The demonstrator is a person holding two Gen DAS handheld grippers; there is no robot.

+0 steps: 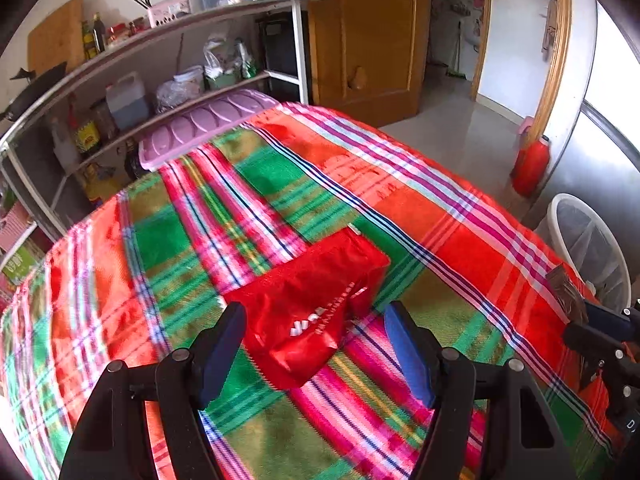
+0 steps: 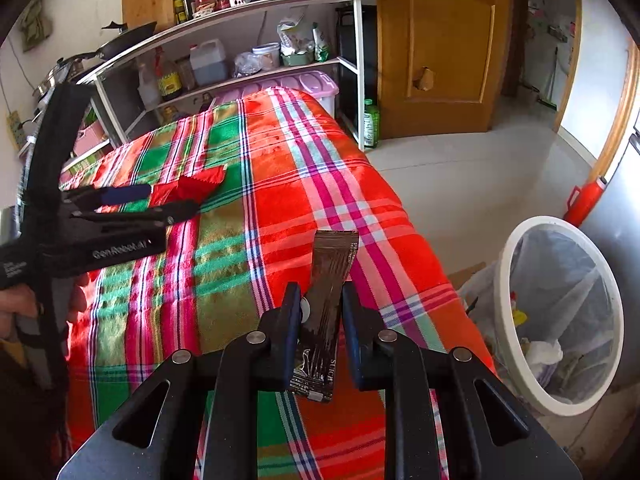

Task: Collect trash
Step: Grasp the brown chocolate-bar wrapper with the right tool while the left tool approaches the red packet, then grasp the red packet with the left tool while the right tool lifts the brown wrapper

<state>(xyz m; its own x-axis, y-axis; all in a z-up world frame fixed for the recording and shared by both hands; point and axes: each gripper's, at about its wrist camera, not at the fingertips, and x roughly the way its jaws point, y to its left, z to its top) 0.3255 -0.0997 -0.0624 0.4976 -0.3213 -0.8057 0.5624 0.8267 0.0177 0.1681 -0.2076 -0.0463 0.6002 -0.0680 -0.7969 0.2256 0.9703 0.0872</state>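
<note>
A crumpled red wrapper (image 1: pixel 316 300) lies on the plaid tablecloth (image 1: pixel 240 200). My left gripper (image 1: pixel 316 314) is open just above it, one blue-padded finger on either side of its near end, without pinching it. From the right wrist view, the left gripper (image 2: pixel 174 199) hovers over the same red wrapper (image 2: pixel 188 186). My right gripper (image 2: pixel 321 292) is shut on a long brown sachet (image 2: pixel 330 280), which sticks up between the pads near the table's right edge. In the left wrist view, the right gripper (image 1: pixel 588 316) and its brown sachet (image 1: pixel 564 292) appear at the far right.
A white bin (image 2: pixel 500 300) lined with a clear bag stands on the floor by the table's right edge, with trash inside. Behind the table are a shelf rack (image 2: pixel 240 12) and a lilac-lidded box (image 1: pixel 208 120). A red flask (image 2: pixel 584 204) stands by the door. A hand (image 2: pixel 16 308) holds the left gripper.
</note>
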